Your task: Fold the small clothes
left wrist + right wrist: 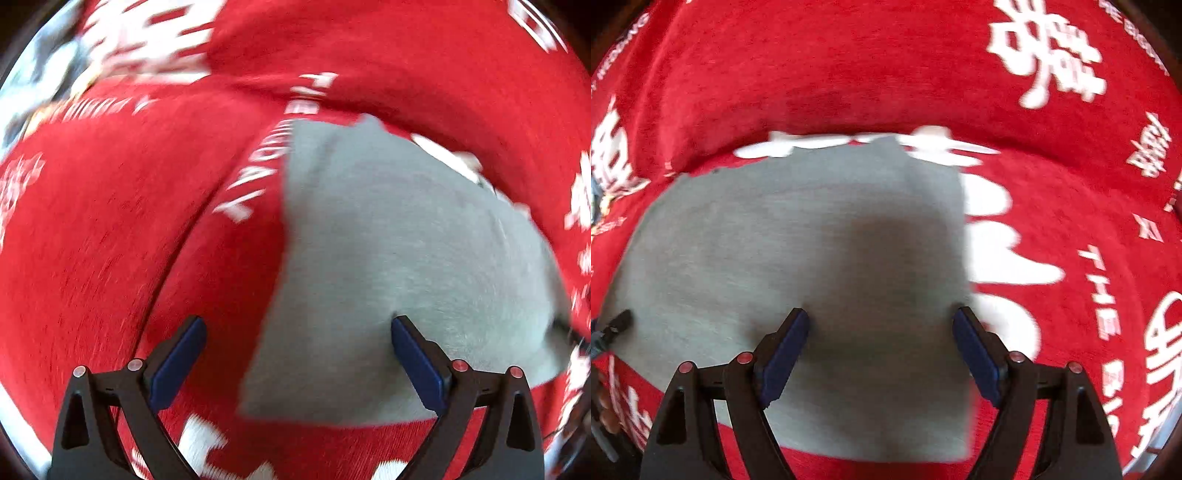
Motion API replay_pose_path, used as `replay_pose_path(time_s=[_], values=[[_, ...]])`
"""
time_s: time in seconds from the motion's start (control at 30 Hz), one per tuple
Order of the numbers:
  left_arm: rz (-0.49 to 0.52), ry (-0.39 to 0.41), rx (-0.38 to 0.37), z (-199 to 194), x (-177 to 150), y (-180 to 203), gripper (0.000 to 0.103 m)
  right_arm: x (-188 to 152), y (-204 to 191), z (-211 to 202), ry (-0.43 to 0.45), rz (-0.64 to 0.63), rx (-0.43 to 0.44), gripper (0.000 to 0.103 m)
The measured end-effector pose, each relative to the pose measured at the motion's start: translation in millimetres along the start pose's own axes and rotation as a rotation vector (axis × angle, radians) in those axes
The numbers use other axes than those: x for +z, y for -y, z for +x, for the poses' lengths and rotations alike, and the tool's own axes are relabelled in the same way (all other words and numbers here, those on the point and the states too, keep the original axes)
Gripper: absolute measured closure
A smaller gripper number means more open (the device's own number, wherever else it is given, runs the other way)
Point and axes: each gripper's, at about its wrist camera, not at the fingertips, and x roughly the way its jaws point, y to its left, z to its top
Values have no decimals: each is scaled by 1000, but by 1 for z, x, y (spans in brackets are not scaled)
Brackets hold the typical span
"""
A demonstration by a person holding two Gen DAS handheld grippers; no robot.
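Grey garment flat, frame centre | red cloth (white lettering) covers surface | left gripper, right gripper released, empty

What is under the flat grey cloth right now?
The grey fabric piece lies on a red cloth with white lettering, which shows all round its edges. Whatever sits directly beneath the grey piece is covered, so I cannot tell if anything else is there.

The garment lies flat on the cloth, which surrounds it.
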Motion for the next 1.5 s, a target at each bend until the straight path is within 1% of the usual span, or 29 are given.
replay_pose_path(time_s=[0.03, 0.07, 0.13, 0.17, 0.23, 0.27, 0.33, 0.37, 0.43, 0.47, 0.5, 0.53, 0.57, 0.6, 0.7, 0.77, 0.83, 0.93, 1.03, 1.13, 1.23, 1.3, 1.4, 1.5], values=[[-16, 15, 12, -5, -1, -3, 3, -3, 3, -5, 1, 20, -9, 20], [-15, 30, 18, -13, -3, -2, 3, -6, 4, -12, 14, 33, 13, 20], [-7, 47, -3, -23, -8, 6, 3, -15, -6, -29, 53, 44, 75, 20], [2, 50, -19, -26, -10, 13, 3, -19, -15, -35, 61, 24, 93, 20], [51, 50, -47, -30, -16, 35, 3, -27, -40, -42, 69, -38, 123, 20], [90, 60, -21, -30, -21, 50, 3, -33, -56, -43, 62, -80, 142, 20], [149, 65, 10, -24, -25, 67, 3, -40, -85, -35, 31, -148, 159, 20], [176, 61, 22, -21, -29, 73, 3, -43, -94, -29, 16, -170, 157, 20], [206, 63, 76, -15, -33, 75, 3, -50, -105, -20, -10, -197, 134, 20], [209, 48, 98, -9, -35, 71, 3, -52, -106, -17, -4, -204, 128, 19], [199, 32, 98, -6, -34, 64, 1, -52, -103, -17, 10, -201, 137, 19], [176, 24, 71, -6, -34, 56, 0, -51, -97, -16, 4, -189, 139, 18], [132, 12, 37, -6, -33, 44, 0, -52, -92, -17, -2, -176, 140, 18], [115, 9, 35, -8, -33, 38, 0, -51, -86, -16, -5, -161, 141, 18], [115, 1, 47, -15, -32, 31, 0, -46, -58, -11, -27, -105, 139, 18], [125, 21, 67, -22, -32, 33, 0, -48, -46, -20, -33, -84, 132, 18], [145, 57, 74, -32, -30, 37, 0, -46, -40, -27, -26, -76, 90, 18], [161, 89, 51, -39, -22, 45, 0, -39, -39, -44, 27, -79, 91, 18], [177, 108, 36, -40, -9, 58, 0, -23, -53, -50, 55, -112, 88, 18], [199, 127, 38, -36, 5, 72, 0, -5, -77, -46, 71, -165, 68, 18], [224, 138, 38, -29, 19, 85, 0, 10, -96, -39, 97, -187, 54, 18], [243, 134, 33, -22, 28, 94, 0, 20, -106, -28, 80, -186, 50, 18], [278, 129, 29, -10, 35, 109, 0, 29, -113, -10, 30, -165, 80, 18], [328, 114, 42, 6, 36, 122, 0, 33, -118, 9, -15, -165, 56, 18]])
